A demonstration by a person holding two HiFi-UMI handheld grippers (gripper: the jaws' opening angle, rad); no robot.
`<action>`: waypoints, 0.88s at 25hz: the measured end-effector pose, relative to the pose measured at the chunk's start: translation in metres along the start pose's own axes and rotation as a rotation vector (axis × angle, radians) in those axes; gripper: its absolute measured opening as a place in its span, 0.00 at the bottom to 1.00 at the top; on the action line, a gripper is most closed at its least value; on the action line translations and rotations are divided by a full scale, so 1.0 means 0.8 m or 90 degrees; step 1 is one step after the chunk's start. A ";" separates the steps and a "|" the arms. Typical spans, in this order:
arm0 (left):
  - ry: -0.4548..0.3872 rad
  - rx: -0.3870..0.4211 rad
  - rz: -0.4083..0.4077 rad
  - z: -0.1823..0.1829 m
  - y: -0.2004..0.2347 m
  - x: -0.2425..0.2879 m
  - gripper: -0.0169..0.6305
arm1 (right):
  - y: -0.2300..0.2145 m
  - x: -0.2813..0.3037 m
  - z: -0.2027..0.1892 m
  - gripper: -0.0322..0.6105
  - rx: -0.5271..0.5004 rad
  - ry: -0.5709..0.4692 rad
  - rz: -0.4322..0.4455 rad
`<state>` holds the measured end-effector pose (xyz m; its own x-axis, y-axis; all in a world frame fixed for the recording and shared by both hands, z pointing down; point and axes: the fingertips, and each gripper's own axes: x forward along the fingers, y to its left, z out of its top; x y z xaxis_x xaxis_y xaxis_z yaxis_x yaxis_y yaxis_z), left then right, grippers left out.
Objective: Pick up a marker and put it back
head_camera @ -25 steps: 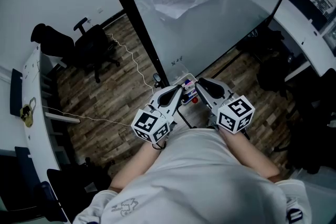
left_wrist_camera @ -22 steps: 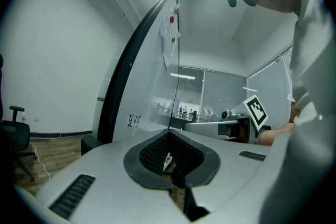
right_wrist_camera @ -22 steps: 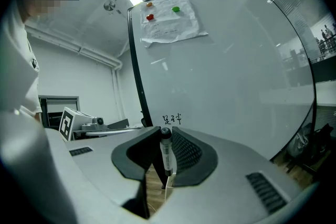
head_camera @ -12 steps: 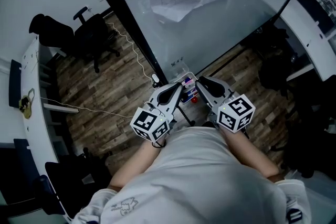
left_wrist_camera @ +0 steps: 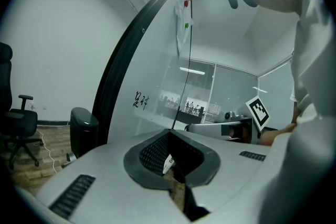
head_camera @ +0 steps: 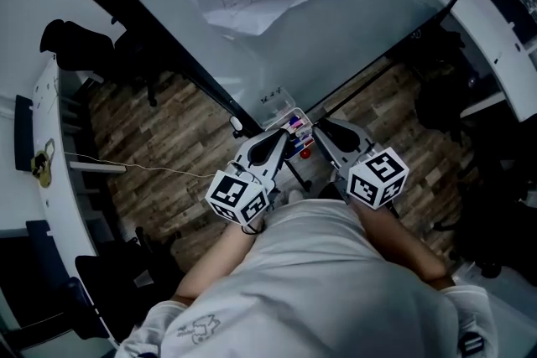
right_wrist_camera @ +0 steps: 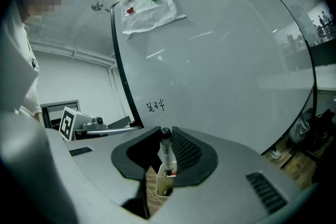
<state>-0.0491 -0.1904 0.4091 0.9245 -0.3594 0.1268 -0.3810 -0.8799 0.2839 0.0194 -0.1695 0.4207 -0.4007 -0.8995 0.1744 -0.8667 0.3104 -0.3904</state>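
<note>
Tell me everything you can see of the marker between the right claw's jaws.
The black-capped white marker stands nearly upright, cap up, its pale barrel carrying dark print and a red mark near the bottom. Its lower end sits in a small white plastic holder. The right claw has its jaws snug on either side of the cap, apparently gripping it.

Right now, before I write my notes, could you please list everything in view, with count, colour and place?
large white whiteboard with black frame: one, ahead of the person.
crumpled white paper sheets: several, stuck high on the whiteboard.
small white plastic marker holder: one, low beside the whiteboard.
white marker with black cap: one, upright in the holder.
other markers: several, red and purple caps, in the holder.
black office chair: one, on the brown wood floor, left.
black bin: one, beside the frame.
left gripper: grey, fingers together, nothing between.
right gripper: grey, fingers shut on the marker.
</note>
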 end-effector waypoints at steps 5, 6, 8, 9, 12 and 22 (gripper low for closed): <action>0.010 -0.009 0.006 -0.008 0.001 0.012 0.03 | -0.015 -0.005 -0.005 0.16 0.012 0.007 -0.005; 0.013 -0.012 0.007 -0.010 0.001 0.014 0.03 | -0.018 -0.005 -0.006 0.17 0.014 0.009 -0.005; 0.017 -0.016 0.009 -0.013 0.001 0.019 0.03 | -0.023 -0.007 -0.008 0.17 0.018 0.012 -0.007; 0.019 -0.018 0.010 -0.014 0.001 0.022 0.03 | -0.026 -0.007 -0.008 0.16 0.021 0.014 -0.007; 0.026 -0.021 0.013 -0.018 0.002 0.029 0.03 | -0.034 -0.006 -0.011 0.16 0.026 0.020 -0.006; 0.044 -0.034 0.030 -0.032 0.011 0.041 0.03 | -0.048 -0.002 -0.025 0.16 0.034 0.039 -0.002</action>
<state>-0.0224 -0.2018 0.4404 0.9034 -0.3760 0.2063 -0.4258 -0.8442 0.3256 0.0472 -0.1742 0.4534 -0.4160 -0.8798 0.2300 -0.8520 0.2887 -0.4368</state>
